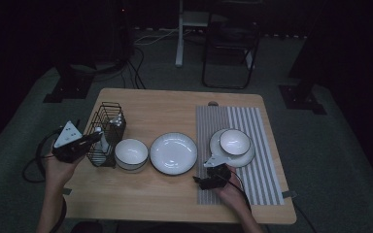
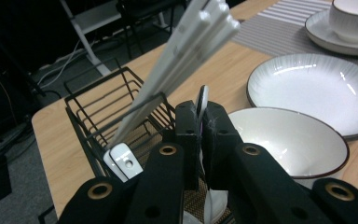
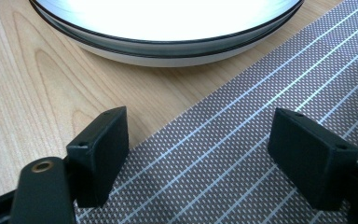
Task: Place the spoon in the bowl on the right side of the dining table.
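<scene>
My left gripper point(image 1: 96, 137) point(image 2: 200, 122) reaches into a black wire basket point(image 1: 108, 105) point(image 2: 95, 78) at the table's left side. It is shut on the thin handle of a white spoon point(image 2: 202, 99). White chopsticks point(image 2: 186, 51) lean in the basket, and a second white spoon point(image 2: 123, 161) lies below them. A white bowl point(image 1: 131, 151) point(image 2: 289, 140) stands just right of the basket. My right gripper point(image 1: 200, 180) point(image 3: 198, 154) rests open and holds nothing, low over the left edge of a striped placemat point(image 1: 262, 160) point(image 3: 242, 140).
A wide white plate point(image 1: 173, 153) point(image 2: 317, 88) point(image 3: 168, 18) sits mid-table, just ahead of the right gripper's jaws. A small bowl point(image 1: 235, 141) point(image 2: 354, 16) on a saucer stands on the placemat. Chairs and cables lie on the floor beyond the table.
</scene>
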Demonstrator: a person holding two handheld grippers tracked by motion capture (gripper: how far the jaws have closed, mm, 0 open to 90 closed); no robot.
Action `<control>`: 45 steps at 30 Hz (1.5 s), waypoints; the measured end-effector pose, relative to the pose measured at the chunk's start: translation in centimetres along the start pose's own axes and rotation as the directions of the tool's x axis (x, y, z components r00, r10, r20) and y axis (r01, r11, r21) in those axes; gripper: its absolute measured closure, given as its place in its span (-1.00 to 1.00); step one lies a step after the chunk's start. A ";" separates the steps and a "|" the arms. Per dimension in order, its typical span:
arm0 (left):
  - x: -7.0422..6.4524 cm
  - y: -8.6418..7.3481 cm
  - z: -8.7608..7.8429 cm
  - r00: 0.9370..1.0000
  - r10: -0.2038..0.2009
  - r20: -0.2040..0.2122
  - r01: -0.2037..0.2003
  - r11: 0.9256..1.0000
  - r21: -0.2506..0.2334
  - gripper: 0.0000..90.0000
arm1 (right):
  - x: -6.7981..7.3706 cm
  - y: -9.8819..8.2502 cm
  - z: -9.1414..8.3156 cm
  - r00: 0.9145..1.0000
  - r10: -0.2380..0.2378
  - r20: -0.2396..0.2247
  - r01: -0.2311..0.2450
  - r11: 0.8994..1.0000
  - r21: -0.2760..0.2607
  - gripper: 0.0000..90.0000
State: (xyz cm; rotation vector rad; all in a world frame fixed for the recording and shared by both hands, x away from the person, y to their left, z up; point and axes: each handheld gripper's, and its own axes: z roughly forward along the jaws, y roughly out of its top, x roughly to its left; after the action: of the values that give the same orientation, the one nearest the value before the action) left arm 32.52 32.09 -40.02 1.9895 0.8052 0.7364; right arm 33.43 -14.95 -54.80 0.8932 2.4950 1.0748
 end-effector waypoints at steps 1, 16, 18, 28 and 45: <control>0.0 0.1 -0.1 1.000 -0.002 -0.004 0.002 1.000 -0.003 0.93 | 0.0 0.0 0.0 1.000 0.000 0.000 0.000 1.000 0.000 -0.55; 0.6 1.2 -1.2 1.000 0.005 -0.008 -0.005 0.999 -0.052 0.93 | 0.0 0.0 0.0 1.000 0.000 0.000 0.000 1.000 0.000 -0.55; 0.7 1.5 -1.3 1.000 0.009 -0.009 -0.010 0.998 -0.059 0.93 | 0.0 0.0 0.0 1.000 0.000 0.000 0.000 1.000 0.000 -0.55; 0.9 2.8 -2.0 1.000 0.028 -0.014 -0.029 0.996 -0.087 0.93 | 0.0 0.0 0.0 1.000 0.000 0.000 0.000 1.000 0.000 -0.55; 0.6 4.4 -2.8 0.998 0.051 0.037 -0.045 0.989 -0.144 0.93 | 0.0 0.0 0.0 1.000 0.000 0.000 0.000 1.000 0.000 -0.55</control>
State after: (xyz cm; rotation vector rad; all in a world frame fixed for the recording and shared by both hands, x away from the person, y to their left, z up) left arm 31.94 31.94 -34.75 1.8943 0.6647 0.7582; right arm 33.43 -14.95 -54.80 0.8930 2.4948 1.0751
